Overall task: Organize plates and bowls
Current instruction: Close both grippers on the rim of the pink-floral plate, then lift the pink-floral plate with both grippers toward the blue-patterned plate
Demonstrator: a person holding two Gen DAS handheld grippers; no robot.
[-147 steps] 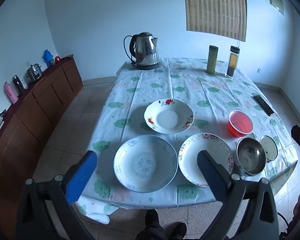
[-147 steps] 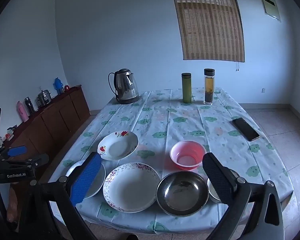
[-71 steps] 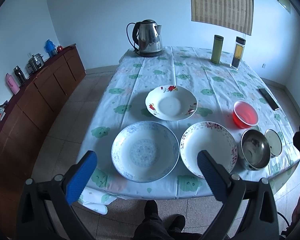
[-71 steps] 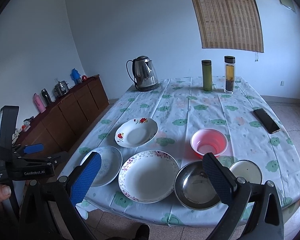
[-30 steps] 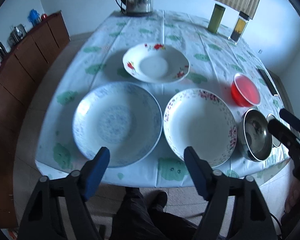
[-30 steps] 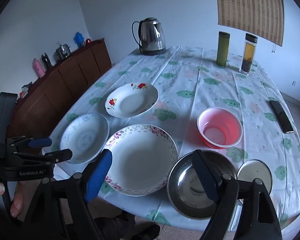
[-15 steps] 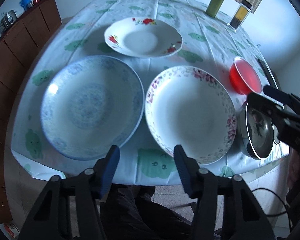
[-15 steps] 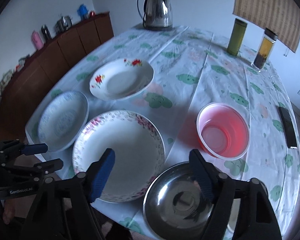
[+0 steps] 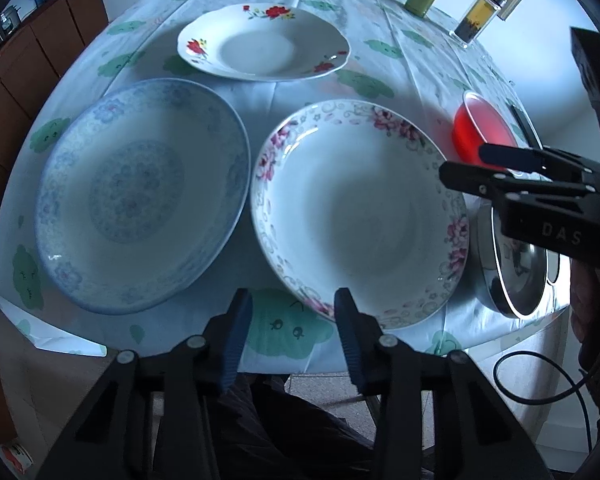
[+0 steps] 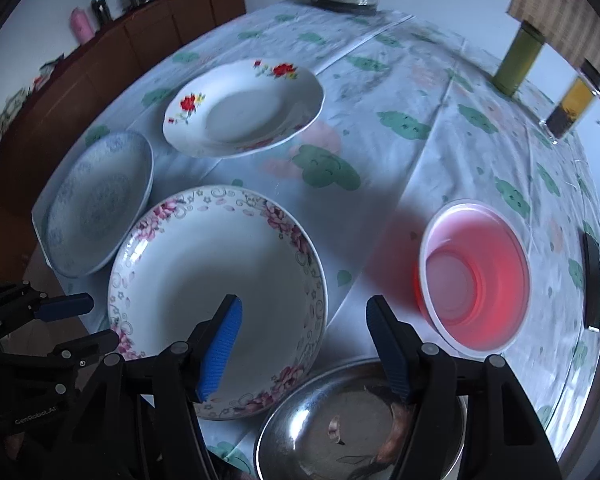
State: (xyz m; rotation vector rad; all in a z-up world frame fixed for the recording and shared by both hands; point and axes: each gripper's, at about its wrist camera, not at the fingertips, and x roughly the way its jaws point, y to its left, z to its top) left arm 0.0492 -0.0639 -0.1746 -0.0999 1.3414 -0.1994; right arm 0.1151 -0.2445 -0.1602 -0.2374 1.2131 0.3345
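Plainly, the move ahead turns on the white plate with the pink-flower rim (image 9: 358,216): its near edge lies at about 12 o'clock from the left gripper (image 9: 292,322), between the two blue-padded fingers, which stand apart and hold nothing. The right finger's pad looks to be just at or under that rim; contact cannot be confirmed. The left gripper is the nearer one to this edge and seems set to pinch it.

The right gripper (image 10: 302,344) is also parted and empty. It hangs over the gap between the same plate (image 10: 216,280) at its 10 o'clock and the round steel bowl (image 10: 340,420) at its 6 o'clock. The pink plastic bowl (image 10: 474,276) sits at its 2 o'clock, apart from the steel one.

At the left gripper's 10 o'clock lies the pale blue patterned plate (image 9: 140,196), just beside the pink-rimmed one; whether their rims touch is unclear. The white plate with red flowers (image 9: 262,46) rests farther off, at 12 o'clock.

Much of the steel bowl is hidden behind the right gripper's body in the left view and cut off by the frame in the right view. All stand on the cloud-print tablecloth (image 10: 400,92).
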